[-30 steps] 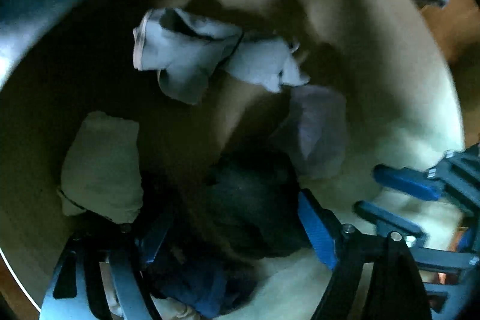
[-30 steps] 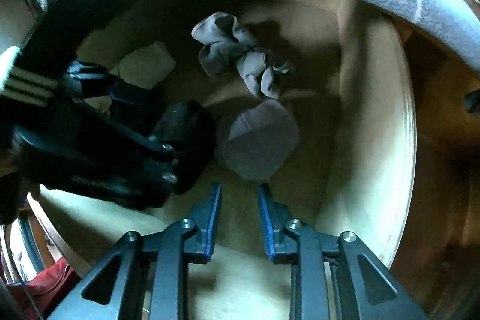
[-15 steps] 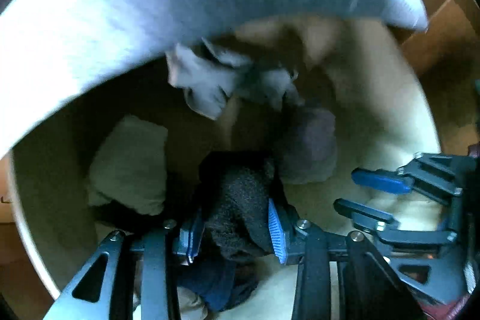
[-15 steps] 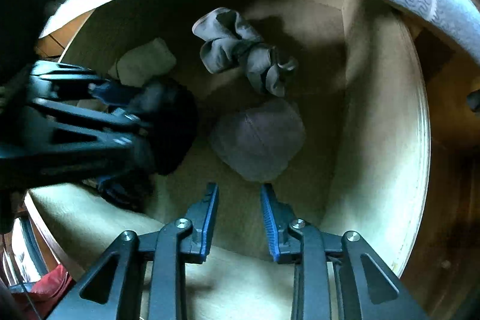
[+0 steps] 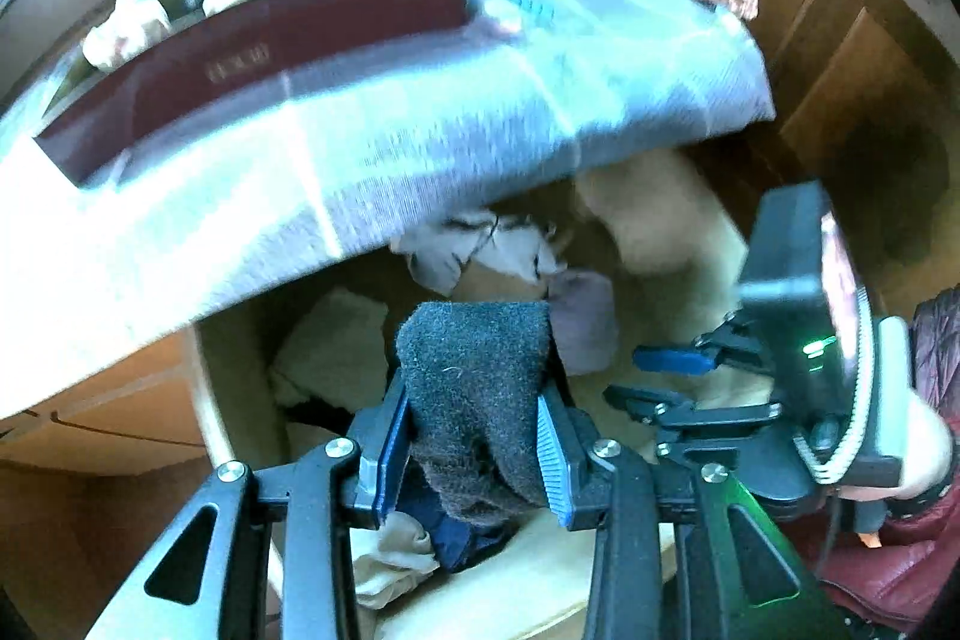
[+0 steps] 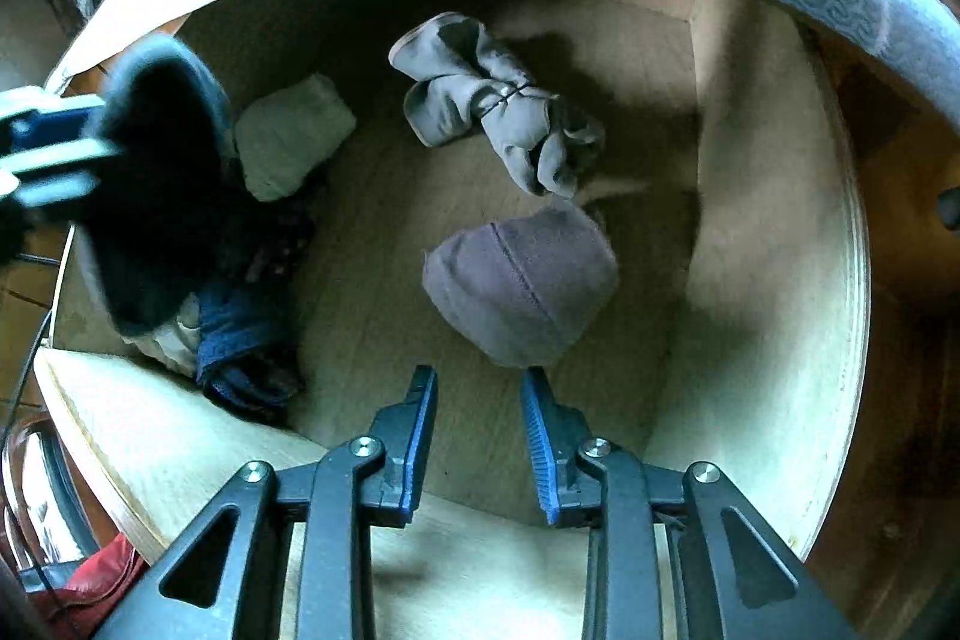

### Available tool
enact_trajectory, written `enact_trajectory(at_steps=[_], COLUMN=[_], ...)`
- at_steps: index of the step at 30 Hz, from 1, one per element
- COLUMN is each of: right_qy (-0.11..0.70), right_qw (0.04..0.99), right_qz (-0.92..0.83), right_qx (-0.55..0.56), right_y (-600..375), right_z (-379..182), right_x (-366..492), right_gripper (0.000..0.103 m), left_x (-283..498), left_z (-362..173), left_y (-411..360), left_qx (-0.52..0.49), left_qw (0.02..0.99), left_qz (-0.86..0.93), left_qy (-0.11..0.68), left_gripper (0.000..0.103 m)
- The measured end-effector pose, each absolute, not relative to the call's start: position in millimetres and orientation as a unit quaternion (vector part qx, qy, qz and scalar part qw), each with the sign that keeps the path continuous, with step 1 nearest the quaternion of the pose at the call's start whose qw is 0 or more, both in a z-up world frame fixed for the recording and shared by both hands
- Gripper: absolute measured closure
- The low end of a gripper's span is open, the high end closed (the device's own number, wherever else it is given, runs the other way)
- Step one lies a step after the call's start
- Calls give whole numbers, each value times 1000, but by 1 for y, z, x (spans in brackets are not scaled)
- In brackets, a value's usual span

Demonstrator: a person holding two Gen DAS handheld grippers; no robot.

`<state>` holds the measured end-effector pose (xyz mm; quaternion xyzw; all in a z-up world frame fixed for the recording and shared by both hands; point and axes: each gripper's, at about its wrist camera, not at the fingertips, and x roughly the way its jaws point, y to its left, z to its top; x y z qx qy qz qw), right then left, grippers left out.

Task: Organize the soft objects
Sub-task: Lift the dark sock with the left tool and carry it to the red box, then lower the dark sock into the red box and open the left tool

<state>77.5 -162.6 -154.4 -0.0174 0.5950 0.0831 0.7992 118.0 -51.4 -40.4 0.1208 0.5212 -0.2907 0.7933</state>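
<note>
Box (image 5: 252, 58) of dark red is waiting on the cloth-covered top at the upper left, already holding pale bundles, and that is probably where the load should go. The left gripper (image 5: 474, 430) is pinching a dark fuzzy sock (image 5: 474, 388) above the drawer (image 6: 774, 244), so lifting clear before swinging over is wise. The right gripper (image 6: 477, 436) is hovering with jaws parted and holding nothing, just short of the purple hat (image 6: 522, 280).

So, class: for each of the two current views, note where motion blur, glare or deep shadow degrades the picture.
Left wrist view: the patterned cloth is smeared and glaring, while the dark sock in the left gripper stays sharp. Right wrist view: the drawer floor is crisp but shadowed; only the left gripper at the edge blurs.
</note>
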Motion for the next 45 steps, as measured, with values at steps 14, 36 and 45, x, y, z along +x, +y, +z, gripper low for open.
enact_trajectory(at_steps=[14,36,45], right_qy=[594,604,608], right_qw=[799,790,784], right_qz=[93,108,123], right_qx=[-20,-2,9], right_y=[-155,-156,-155], right_z=[-154,-156,-158], right_x=[79,103,114], right_gripper=[73,73,73], left_x=[156,398,471], left_z=[27,54,15], left_y=[-20,-43,-40], left_qx=[106,92,82], left_qw=[849,885,878], left_qz=[-256,-155,-101], left_qy=[450,429,460], left_gripper=[66,66,66])
